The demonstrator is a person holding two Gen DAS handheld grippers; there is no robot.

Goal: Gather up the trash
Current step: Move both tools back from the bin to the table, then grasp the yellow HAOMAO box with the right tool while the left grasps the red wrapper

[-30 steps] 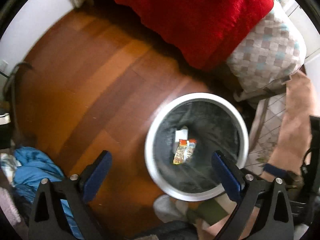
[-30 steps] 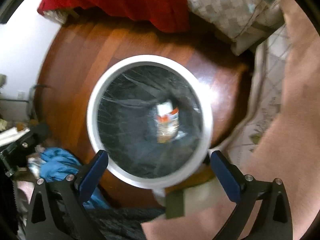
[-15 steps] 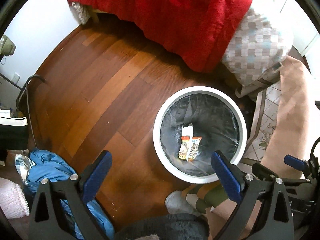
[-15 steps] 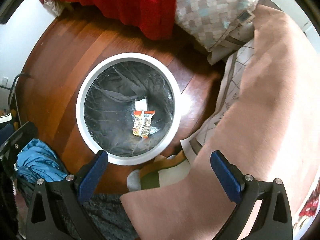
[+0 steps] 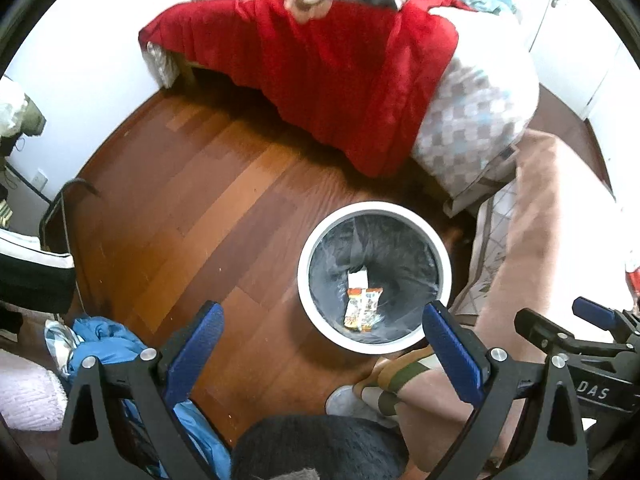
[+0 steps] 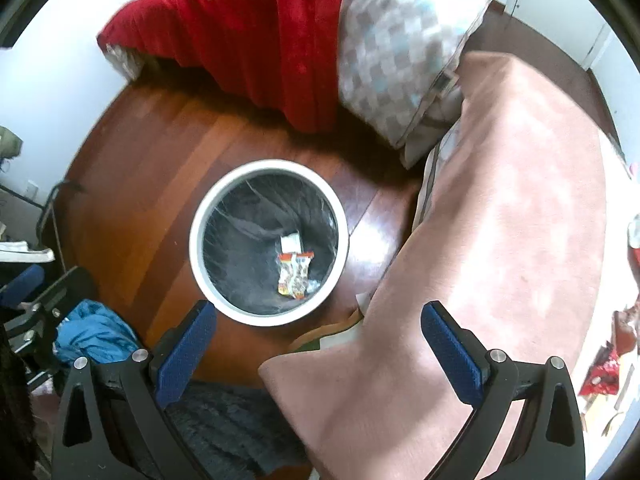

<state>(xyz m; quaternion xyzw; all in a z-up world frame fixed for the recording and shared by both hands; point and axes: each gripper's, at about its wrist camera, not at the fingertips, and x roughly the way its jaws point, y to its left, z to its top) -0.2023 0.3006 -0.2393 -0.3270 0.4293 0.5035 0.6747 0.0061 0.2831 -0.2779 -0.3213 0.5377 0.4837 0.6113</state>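
bin [image 5: 305,256] stands on the floor [image 5: 192,216], before the bed [image 5: 320,60]. wrapper [image 5: 362,312] and paper slip [image 5: 358,279] lie inside the bin. blanket [image 5: 552,232] lies right of the bin; clothes [image 5: 100,344] left.

Both grippers, the left gripper [image 5: 322,346] and the right gripper [image 6: 318,344], have black triangular-cutout frames, silver screws and blue finger pads [image 5: 196,350]. White letters "DAS" mark the right gripper's body. The person's foot [image 5: 380,392] wears a green, tan and white striped sock.

White-rimmed bin [image 5: 304,280], red blanket [image 5: 320,80], checkered pillow [image 5: 476,128]
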